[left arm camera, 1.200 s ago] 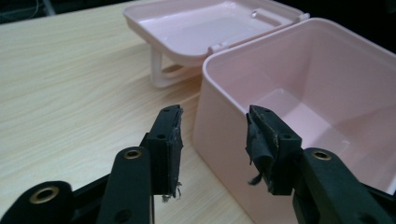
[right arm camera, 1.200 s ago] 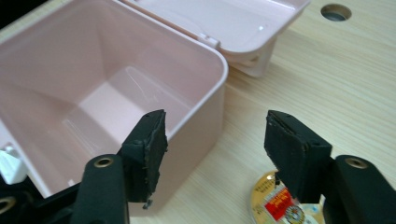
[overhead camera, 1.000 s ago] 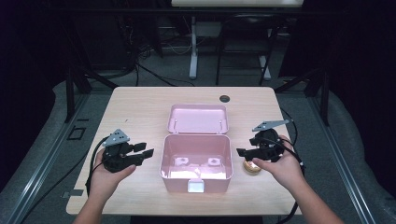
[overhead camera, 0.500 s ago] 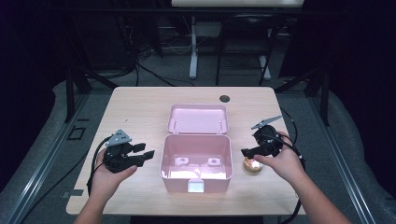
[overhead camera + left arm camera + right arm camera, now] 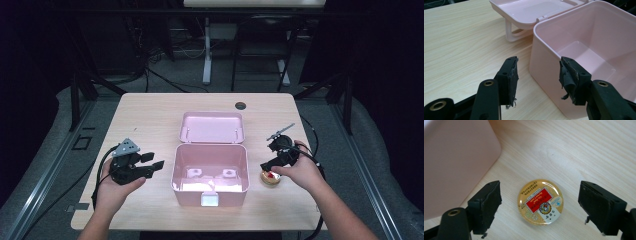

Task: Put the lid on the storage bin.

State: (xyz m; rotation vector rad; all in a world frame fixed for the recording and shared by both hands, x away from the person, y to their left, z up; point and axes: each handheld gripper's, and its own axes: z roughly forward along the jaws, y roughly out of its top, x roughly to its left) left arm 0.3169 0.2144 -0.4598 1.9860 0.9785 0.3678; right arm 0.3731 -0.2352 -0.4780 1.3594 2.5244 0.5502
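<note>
My right gripper (image 5: 539, 205) now lower over the gold tin (image 5: 540, 201), jaws just opening wide, my left gripper (image 5: 536, 80) unmoved beside the pink box (image 5: 584, 45), jaws just opening, empty

The high view looks forward and down from above the person's side, taking in the whole counter (image 5: 150, 115) from a distance. The left gripper view sits low and close, facing the pink box's (image 5: 584, 50) corner and its opened lid (image 5: 529, 12). The right gripper view looks almost straight down, close over a round gold tin (image 5: 540, 202) beside the box wall. All three share the box.
</note>
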